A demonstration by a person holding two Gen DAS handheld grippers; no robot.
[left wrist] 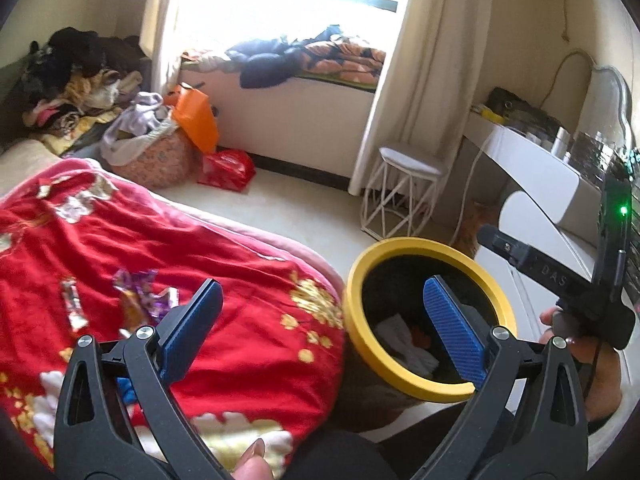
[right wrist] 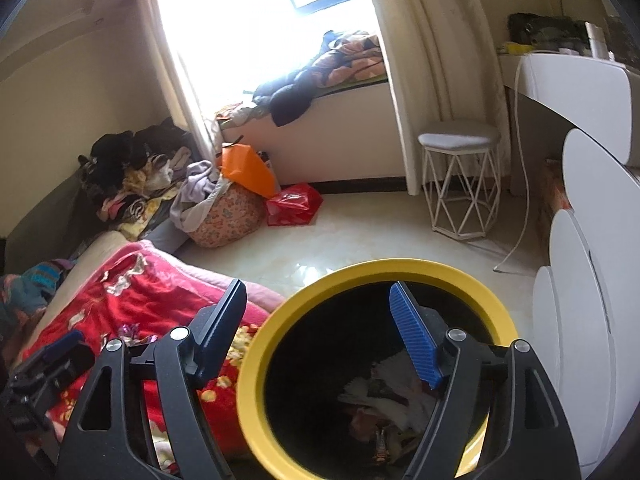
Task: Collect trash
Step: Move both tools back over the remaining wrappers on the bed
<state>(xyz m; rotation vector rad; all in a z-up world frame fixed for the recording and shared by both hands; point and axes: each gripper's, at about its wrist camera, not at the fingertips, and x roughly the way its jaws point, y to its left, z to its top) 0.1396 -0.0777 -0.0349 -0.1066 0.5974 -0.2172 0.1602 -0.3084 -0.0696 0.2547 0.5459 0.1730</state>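
Observation:
A black bin with a yellow rim [left wrist: 356, 332] stands on the floor beside the bed, with white tissues [left wrist: 404, 344] and wrappers inside. On the red blanket [left wrist: 240, 264] lie a purple wrapper [left wrist: 140, 290] and a silvery red wrapper [left wrist: 72, 308]. My left gripper [left wrist: 322, 292] is open over the blanket's edge, with nothing between its blue pads. My right gripper [right wrist: 318, 292] is open above the bin's mouth and holds nothing. Below it the bin's yellow rim [right wrist: 252, 364] rings crumpled trash [right wrist: 384, 396]. The purple wrapper [right wrist: 130, 330] shows to the left.
A white wire stool [right wrist: 460, 184] and a white dresser [right wrist: 580, 280] stand right of the bin. A red bag [right wrist: 294, 204], an orange bag [right wrist: 248, 174] and a patterned basket of clothes [right wrist: 224, 216] sit by the window bench. A hand [left wrist: 568, 332] holds the other gripper.

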